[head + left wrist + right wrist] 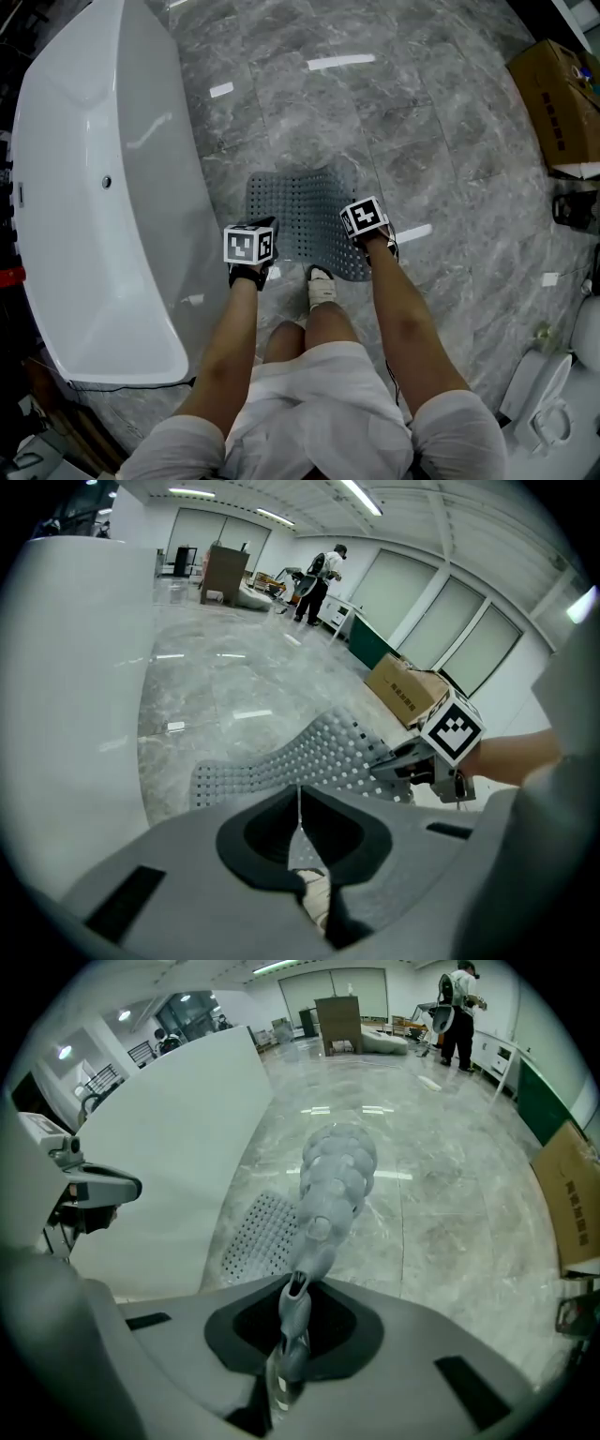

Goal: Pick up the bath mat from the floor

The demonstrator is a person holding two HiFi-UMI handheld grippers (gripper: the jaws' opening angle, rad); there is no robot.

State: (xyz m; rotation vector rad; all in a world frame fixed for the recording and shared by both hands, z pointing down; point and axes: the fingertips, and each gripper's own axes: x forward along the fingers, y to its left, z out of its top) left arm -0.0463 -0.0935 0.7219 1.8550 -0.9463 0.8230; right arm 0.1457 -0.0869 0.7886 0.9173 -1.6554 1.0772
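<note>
Now, left tool (300,810) clamped on bath mat (300,211) edge, right tool (293,1309) pinching its other corner.

bath mat (302,217): beside bathtub (84,216) | left hand-held gripper (256,234): mat's left edge | right hand-held gripper (362,218): right edge

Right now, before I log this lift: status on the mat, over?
Left gripper shut on bath mat, right gripper too. Mat's near edge up, far end on floor. Shoe at near edge; contact unclear.
</note>
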